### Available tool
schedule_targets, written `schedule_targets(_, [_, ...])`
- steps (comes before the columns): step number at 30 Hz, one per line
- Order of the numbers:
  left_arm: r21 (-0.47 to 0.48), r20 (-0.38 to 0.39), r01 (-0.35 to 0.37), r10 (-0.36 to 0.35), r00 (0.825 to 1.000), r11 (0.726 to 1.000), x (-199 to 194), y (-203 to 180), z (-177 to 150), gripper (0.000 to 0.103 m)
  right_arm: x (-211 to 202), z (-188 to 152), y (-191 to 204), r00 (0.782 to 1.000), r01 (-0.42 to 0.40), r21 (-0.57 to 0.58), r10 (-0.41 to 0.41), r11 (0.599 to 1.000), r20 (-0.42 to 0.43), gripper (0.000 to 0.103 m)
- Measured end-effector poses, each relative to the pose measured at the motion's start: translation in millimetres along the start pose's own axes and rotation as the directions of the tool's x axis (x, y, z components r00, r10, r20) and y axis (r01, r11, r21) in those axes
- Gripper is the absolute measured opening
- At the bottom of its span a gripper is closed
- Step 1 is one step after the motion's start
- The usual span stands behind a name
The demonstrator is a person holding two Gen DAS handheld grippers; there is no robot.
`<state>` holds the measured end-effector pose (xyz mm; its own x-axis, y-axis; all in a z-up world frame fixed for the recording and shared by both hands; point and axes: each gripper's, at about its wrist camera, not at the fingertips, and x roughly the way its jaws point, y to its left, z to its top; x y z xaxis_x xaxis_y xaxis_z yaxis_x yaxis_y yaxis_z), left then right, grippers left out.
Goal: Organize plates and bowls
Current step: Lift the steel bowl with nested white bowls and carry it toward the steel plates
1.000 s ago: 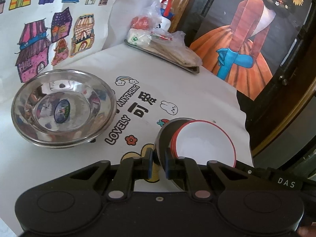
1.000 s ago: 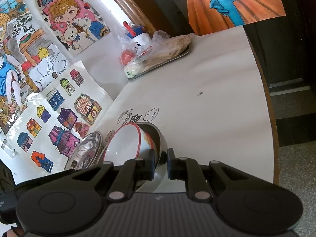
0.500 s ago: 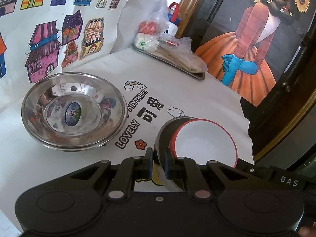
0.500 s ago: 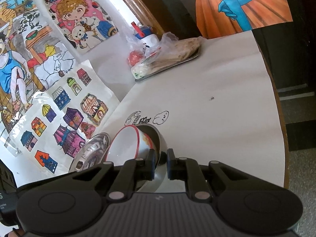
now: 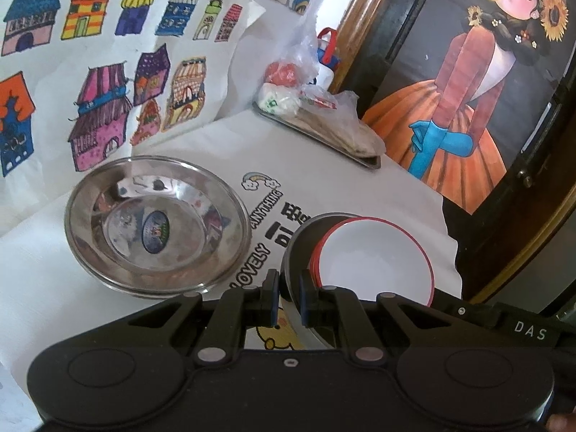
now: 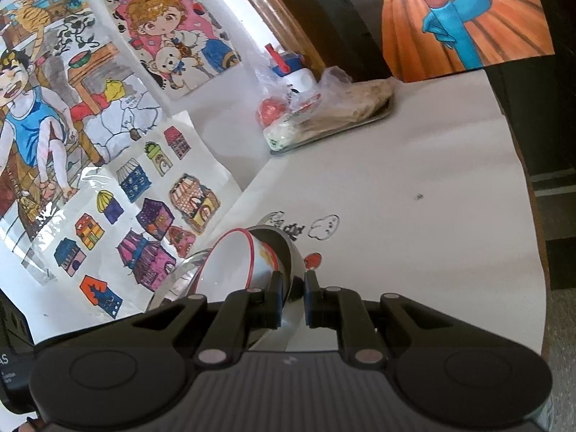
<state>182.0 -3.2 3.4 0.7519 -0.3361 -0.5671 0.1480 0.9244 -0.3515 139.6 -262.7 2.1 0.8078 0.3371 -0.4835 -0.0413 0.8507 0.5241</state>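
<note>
A steel bowl (image 5: 298, 248) holds a white bowl with a red rim (image 5: 374, 255) inside it. My left gripper (image 5: 288, 300) is shut on the steel bowl's near rim, and my right gripper (image 6: 291, 300) is shut on its rim (image 6: 288, 252) from the other side, so the pair is held tilted above the table. The white bowl (image 6: 234, 262) leans to the left in the right wrist view. A wide steel plate (image 5: 154, 223) with a sticker in its middle rests on the white tablecloth (image 5: 342, 187) to the left; its edge (image 6: 176, 277) shows in the right wrist view.
A metal tray (image 5: 324, 136) with plastic-wrapped food stands at the table's back, with a white bottle (image 5: 327, 57) behind it. Coloured drawings of houses (image 5: 108, 115) lie along the wall at left. The table's right edge (image 6: 532, 216) drops to a dark door and floor.
Both grippers have carried the stacked bowls left, toward the wide steel plate. The plate now sits closer and more central in the left wrist view.
</note>
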Motion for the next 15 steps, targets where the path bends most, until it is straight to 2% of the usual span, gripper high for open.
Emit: schedule_targets(15, [-0.033, 0.048, -0.033, 0.035, 0.998, 0.999, -10.3, 16.5, 12.0, 0.010, 18.9, 8.8, 20.4, 0.999, -0.045, -0.047, 0.044, 0.998, -0.014, 0.013])
